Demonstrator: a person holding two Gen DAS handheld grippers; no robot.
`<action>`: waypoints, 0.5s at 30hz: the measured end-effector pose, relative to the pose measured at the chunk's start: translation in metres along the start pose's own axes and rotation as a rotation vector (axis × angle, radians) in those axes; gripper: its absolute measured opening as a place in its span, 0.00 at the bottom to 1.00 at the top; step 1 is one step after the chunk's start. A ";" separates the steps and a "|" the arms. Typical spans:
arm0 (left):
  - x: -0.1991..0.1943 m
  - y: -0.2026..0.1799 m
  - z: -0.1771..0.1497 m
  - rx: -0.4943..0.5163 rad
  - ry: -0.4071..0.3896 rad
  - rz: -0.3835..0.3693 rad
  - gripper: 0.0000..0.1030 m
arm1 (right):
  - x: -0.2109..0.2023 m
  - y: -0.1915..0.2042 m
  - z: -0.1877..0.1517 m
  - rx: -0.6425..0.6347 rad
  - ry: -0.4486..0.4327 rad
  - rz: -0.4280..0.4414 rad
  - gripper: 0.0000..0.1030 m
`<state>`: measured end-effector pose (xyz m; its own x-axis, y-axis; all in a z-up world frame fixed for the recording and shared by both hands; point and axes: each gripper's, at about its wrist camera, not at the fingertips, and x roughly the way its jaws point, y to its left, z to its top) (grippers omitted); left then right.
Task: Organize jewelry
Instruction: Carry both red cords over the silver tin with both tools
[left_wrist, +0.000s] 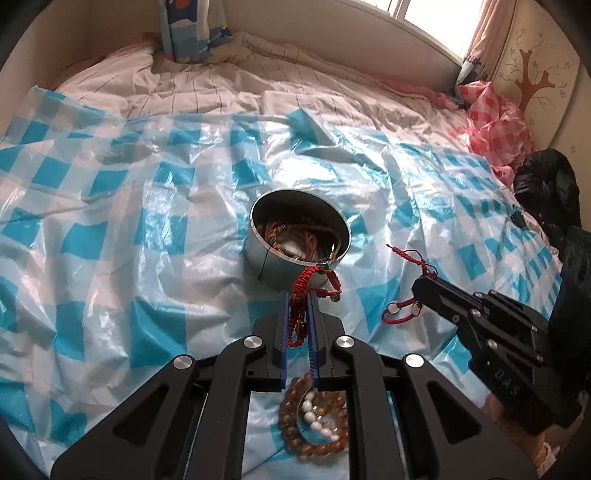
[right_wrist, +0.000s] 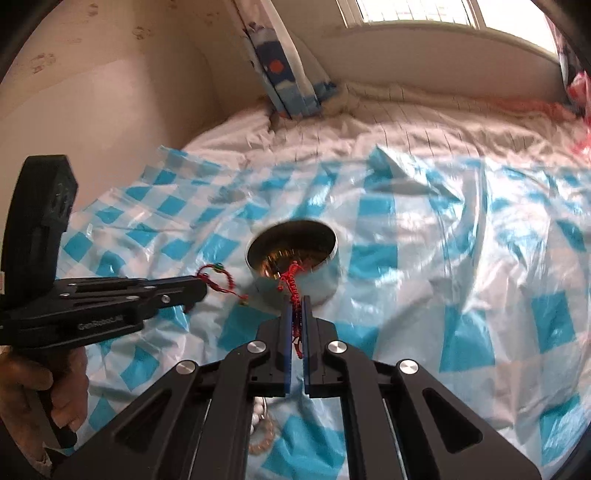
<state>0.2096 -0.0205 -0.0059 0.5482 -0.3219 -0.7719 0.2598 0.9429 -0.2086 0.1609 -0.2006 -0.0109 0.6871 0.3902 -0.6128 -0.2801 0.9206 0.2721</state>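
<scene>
A bed (left_wrist: 207, 92) is covered by a blue-and-white checked plastic sheet (left_wrist: 110, 206), and near the sheet's middle an open metal tin (left_wrist: 284, 266) is stood, holding cords and beads. The left gripper (left_wrist: 297, 295) is closed on a red braided bracelet (left_wrist: 306, 280) hanging just before the tin, while the right gripper (right_wrist: 295, 301) is clamped on a second red cord bracelet (right_wrist: 290, 282). A bead bracelet (left_wrist: 291, 424) lies toward the near edge.
</scene>
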 end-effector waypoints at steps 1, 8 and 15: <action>0.001 -0.002 0.002 0.001 -0.005 0.000 0.08 | -0.001 0.000 0.001 0.000 -0.010 0.006 0.05; 0.012 -0.009 0.011 -0.002 -0.011 0.005 0.08 | 0.000 0.005 0.012 -0.013 -0.066 0.023 0.05; 0.020 -0.012 0.020 -0.021 -0.021 0.002 0.08 | 0.002 0.000 0.017 -0.001 -0.086 0.026 0.05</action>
<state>0.2336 -0.0399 -0.0068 0.5657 -0.3217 -0.7593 0.2422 0.9450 -0.2199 0.1734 -0.2002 0.0005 0.7348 0.4114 -0.5392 -0.2994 0.9101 0.2864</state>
